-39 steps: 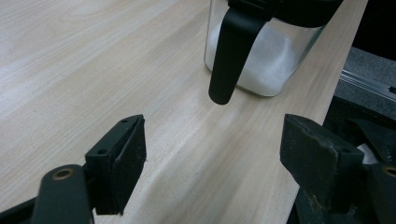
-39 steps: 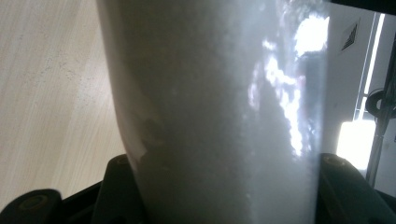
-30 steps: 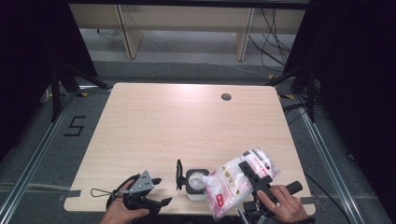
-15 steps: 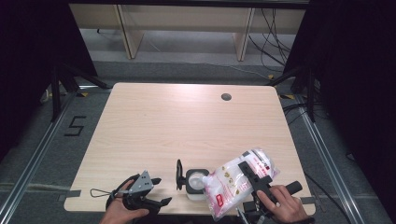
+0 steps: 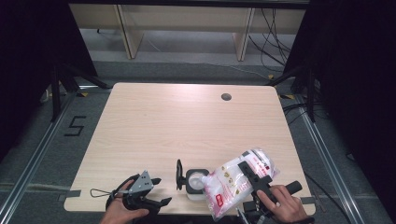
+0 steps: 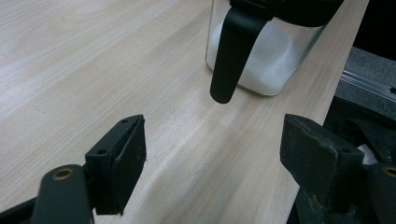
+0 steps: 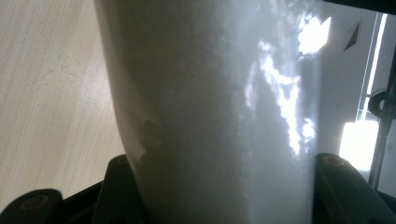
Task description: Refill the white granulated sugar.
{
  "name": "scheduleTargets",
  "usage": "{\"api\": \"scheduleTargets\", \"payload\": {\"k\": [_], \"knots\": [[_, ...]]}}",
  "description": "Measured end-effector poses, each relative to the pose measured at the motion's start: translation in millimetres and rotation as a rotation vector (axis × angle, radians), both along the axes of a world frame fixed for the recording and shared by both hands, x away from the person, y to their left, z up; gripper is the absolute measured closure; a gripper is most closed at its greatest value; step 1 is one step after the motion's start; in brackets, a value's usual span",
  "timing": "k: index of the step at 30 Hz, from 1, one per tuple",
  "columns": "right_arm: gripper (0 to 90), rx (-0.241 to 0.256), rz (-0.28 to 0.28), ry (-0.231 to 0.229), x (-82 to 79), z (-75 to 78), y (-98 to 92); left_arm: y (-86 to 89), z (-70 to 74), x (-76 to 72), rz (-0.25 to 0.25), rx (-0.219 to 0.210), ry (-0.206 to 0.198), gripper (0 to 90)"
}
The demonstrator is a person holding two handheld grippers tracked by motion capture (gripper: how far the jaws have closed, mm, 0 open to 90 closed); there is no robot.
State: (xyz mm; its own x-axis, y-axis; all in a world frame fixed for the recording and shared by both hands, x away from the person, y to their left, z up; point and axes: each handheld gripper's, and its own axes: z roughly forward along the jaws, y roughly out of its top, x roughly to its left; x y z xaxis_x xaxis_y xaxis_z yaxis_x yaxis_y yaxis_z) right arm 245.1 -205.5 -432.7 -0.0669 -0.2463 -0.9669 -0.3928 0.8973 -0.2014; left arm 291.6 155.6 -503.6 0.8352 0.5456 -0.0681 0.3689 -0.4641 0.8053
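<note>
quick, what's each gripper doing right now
Left gripper: open, holding nothing, jaws spread above the table short of the jar.
Right gripper: closed on the bag of white granules, tilted toward the jar.

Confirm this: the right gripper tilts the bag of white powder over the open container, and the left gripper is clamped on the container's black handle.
Not quite. The left gripper is open and holds nothing; the black handle hangs clear beyond its jaws, as the left gripper view shows. The rest stands.
</note>
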Motion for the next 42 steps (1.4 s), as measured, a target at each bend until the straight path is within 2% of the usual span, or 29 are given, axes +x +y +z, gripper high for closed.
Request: {"api": "scheduleTargets", "payload": {"k": [1, 2, 3, 7, 9, 10, 11, 13, 14, 15, 17, 18, 19, 20, 21, 23, 25, 26, 28, 29, 32, 33, 35, 36, 37, 38, 40, 42], "knots": [[50.5, 0.0, 0.0, 0.0, 0.0, 0.0, 0.0, 0.8, 0.5, 0.3, -0.003, 0.012, -0.002, 22.4], [50.6, 0.014, -0.017, 0.014, -0.8, -1.3, -0.7, 0.0, 0.3, -0.2, 0.004, 0.006, 0.006, 22.4], [50.6, 0.011, -0.015, 0.012, -0.7, -0.9, -0.7, -2.4, -0.8, -1.9, 0.021, -0.028, 0.02, 22.4], [50.6, 0.028, 0.001, 0.006, 0.6, -1.7, -1.1, -0.5, -0.5, 0.0, 0.003, -0.005, -0.005, 22.4], [50.6, 0.025, -0.002, 0.007, 0.5, -1.7, -1.0, 0.7, 0.3, -0.9, 0.013, 0.008, 0.012, 22.4], [50.6, -0.004, 0.001, -0.003, -0.1, 0.1, 0.2, 0.6, 0.3, -0.8, 0.012, 0.008, 0.011, 22.4], [50.6, 0.0, -0.003, 0.001, -0.3, -0.4, 0.0, -1.2, -0.3, -1.8, 0.018, -0.019, 0.017, 22.4], [50.7, 0.008, -0.014, 0.011, -0.7, -1.3, -0.3, -2.0, -0.6, -1.4, 0.014, -0.023, 0.013, 22.4], [50.7, 0.007, -0.012, 0.009, -0.6, -1.2, -0.3, -1.1, -0.5, -0.1, 0.003, -0.005, -0.004, 22.4], [50.6, -0.004, 0.002, -0.002, 0.0, 0.1, 0.1, -1.4, -0.7, -0.8, 0.011, -0.01, 0.004, 22.4], [50.7, -0.004, -0.004, -0.001, 0.1, -0.4, 0.0, -1.8, -0.7, -1.0, 0.008, -0.024, 0.003, 22.4], [50.7, -0.005, -0.004, -0.002, 0.1, -0.4, 0.0, -1.4, -0.4, -0.8, 0.007, -0.021, 0.0, 22.4], [50.7, 0.002, 0.013, -0.008, 1.0, -1.6, -0.3, 1.0, 0.8, 0.7, -0.008, 0.017, -0.007, 22.4], [50.7, -0.004, 0.012, -0.009, 1.2, -1.9, 0.0, 1.0, 0.7, 0.7, -0.006, 0.018, -0.005, 22.4], [50.7, -0.004, 0.012, -0.009, 1.2, -1.9, 0.0, -1.2, -0.7, -0.4, 0.008, -0.012, 0.0, 22.4], [50.7, -0.01, 0.007, -0.015, 1.1, -2.4, 0.3, -2.1, -1.1, -1.1, 0.01, -0.025, 0.002, 22.4], [50.7, -0.015, 0.01, -0.006, 1.5, -3.5, 0.6, -0.9, -0.2, -0.7, 0.003, -0.015, -0.001, 22.4], [50.8, -0.021, -0.006, 0.009, 0.9, -4.7, 0.5, 1.3, 1.0, 0.6, -0.008, 0.02, -0.006, 22.4], [50.8, -0.021, -0.012, 0.011, 0.6, -4.7, 0.8, 0.5, 0.4, 0.0, 0.0, 0.009, 0.001, 22.4], [50.8, -0.018, -0.011, 0.012, 0.6, -4.6, 0.8, -2.0, -0.9, -1.3, 0.013, -0.027, 0.009, 22.4], [50.9, -0.021, -0.021, 0.012, 0.0, -3.1, 0.9, -1.7, -0.7, -1.1, 0.009, -0.026, 0.003, 22.4], [50.9, -0.006, -0.003, 0.002, 0.9, -4.2, 0.3, -0.4, 0.0, -0.6, 0.0, -0.009, -0.002, 22.4], [50.9, -0.014, 0.008, -0.007, 1.3, -3.1, 0.4, -0.2, 0.2, -0.3, -0.002, -0.006, -0.002, 22.4], [50.9, -0.015, 0.007, -0.007, 1.6, -3.1, 0.2, -1.8, -0.6, -0.9, 0.008, -0.025, 0.003, 22.4], [50.9, -0.015, 0.007, -0.007, 1.6, -3.1, 0.2, -1.8, -0.6, -0.9, 0.008, -0.025, 0.003, 22.4], [50.9, 0.01, -0.016, 0.016, 1.1, -5.6, -1.1, -1.8, -0.8, -0.9, 0.007, -0.023, 0.003, 22.4], [51.0, 0.013, -0.017, 0.013, 1.1, -5.8, -1.1, -1.2, -0.5, -0.9, 0.006, -0.019, 0.0, 22.4], [51.0, -0.015, 0.009, -0.005, 1.6, -3.3, 0.4, -0.2, -0.2, -0.3, -0.002, -0.011, -0.004, 22.4]]}}
